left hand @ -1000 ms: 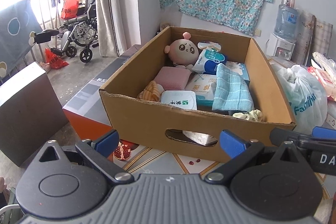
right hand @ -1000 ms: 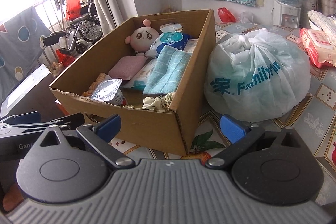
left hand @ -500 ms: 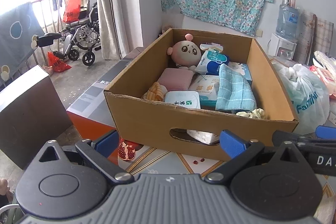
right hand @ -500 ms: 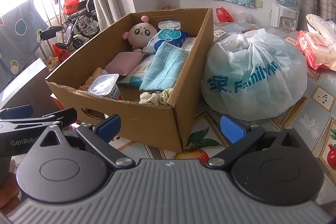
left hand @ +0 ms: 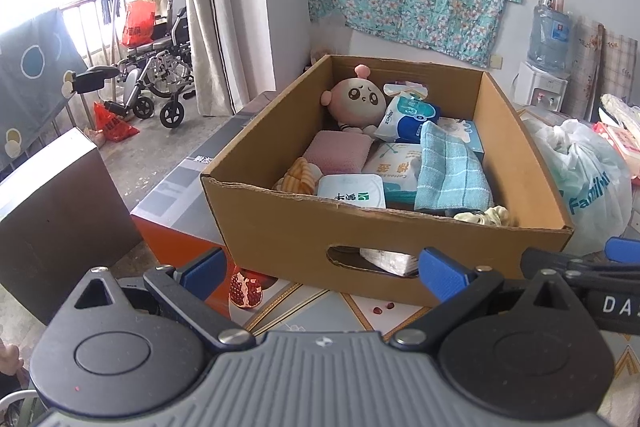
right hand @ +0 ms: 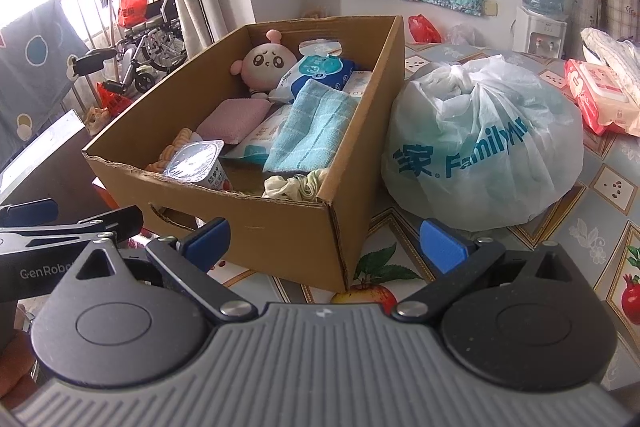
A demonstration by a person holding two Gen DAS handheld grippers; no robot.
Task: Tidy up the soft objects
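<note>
Carton before open tongs; FamilyMart bag just right.

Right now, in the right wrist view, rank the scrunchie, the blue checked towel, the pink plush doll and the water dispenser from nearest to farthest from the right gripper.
1. Scrunchie: in the cardboard box, at its near right corner, closest to the right gripper.
2. Blue checked towel: mid-box, along the right wall.
3. Pink plush doll: at the box's far end.
4. Water dispenser: against the back wall, right.
</note>
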